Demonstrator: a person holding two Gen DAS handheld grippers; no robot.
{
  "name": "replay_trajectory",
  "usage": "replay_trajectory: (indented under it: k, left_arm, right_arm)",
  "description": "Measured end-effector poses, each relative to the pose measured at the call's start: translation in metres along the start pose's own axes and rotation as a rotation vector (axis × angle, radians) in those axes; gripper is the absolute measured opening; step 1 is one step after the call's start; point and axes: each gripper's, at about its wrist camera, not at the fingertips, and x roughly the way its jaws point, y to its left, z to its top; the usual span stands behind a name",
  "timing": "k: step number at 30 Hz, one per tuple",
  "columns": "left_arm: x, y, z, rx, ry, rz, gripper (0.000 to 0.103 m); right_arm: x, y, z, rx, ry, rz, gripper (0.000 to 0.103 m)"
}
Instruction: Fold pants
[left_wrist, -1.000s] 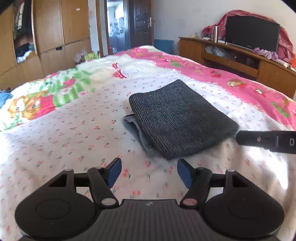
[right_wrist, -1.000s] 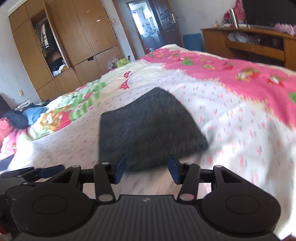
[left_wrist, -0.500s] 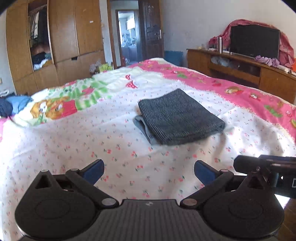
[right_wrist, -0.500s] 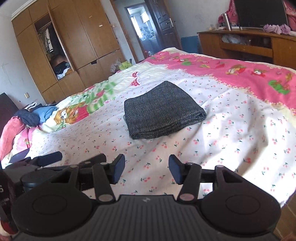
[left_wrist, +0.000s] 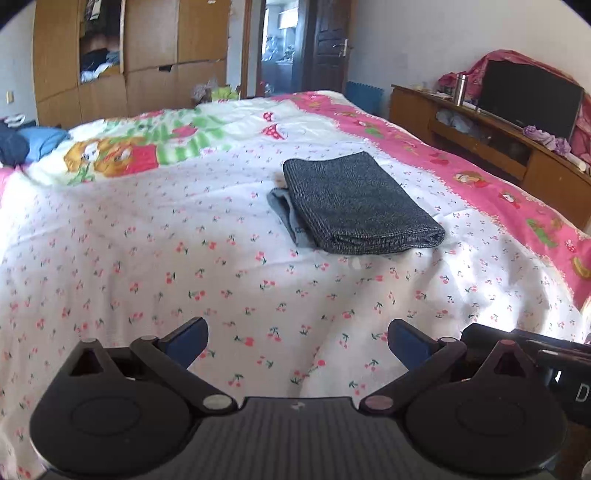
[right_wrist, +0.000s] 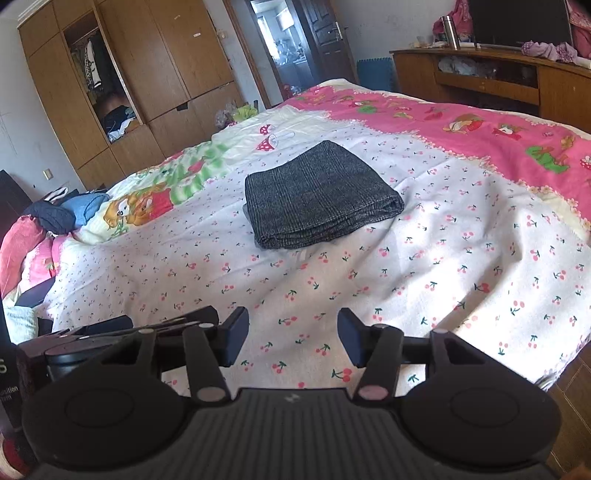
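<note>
The pants (left_wrist: 354, 203) lie folded into a neat dark grey rectangle on the bed (left_wrist: 147, 258), about mid-width on the cherry-print sheet, nearer the pink border than the cartoon-print side. Both grippers hang over the bed's near edge, well apart from the pants. The left gripper (left_wrist: 297, 341) has just opened and stands spread wide with nothing between its jaws. The right gripper (right_wrist: 293, 338) is about half spread, also holding nothing.

The folded pants (left_wrist: 354, 199) hide their lower layers, and the right claw (left_wrist: 546, 362) is cut off at four o'clock.
</note>
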Motion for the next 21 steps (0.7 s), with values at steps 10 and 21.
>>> replay_trajectory:
  k: [10, 21]
  left_arm:
    - [-0.006, -0.015, -0.001, 0.028, -0.017, 0.023, 0.103]
    - [-0.003, -0.019, -0.008, 0.032, 0.006, 0.021, 0.103]
  right_arm:
    - [-0.008, -0.009, 0.0, 0.015, -0.004, -0.018, 0.055]
    - [-0.009, -0.018, -0.007, 0.047, 0.007, -0.023, 0.055]
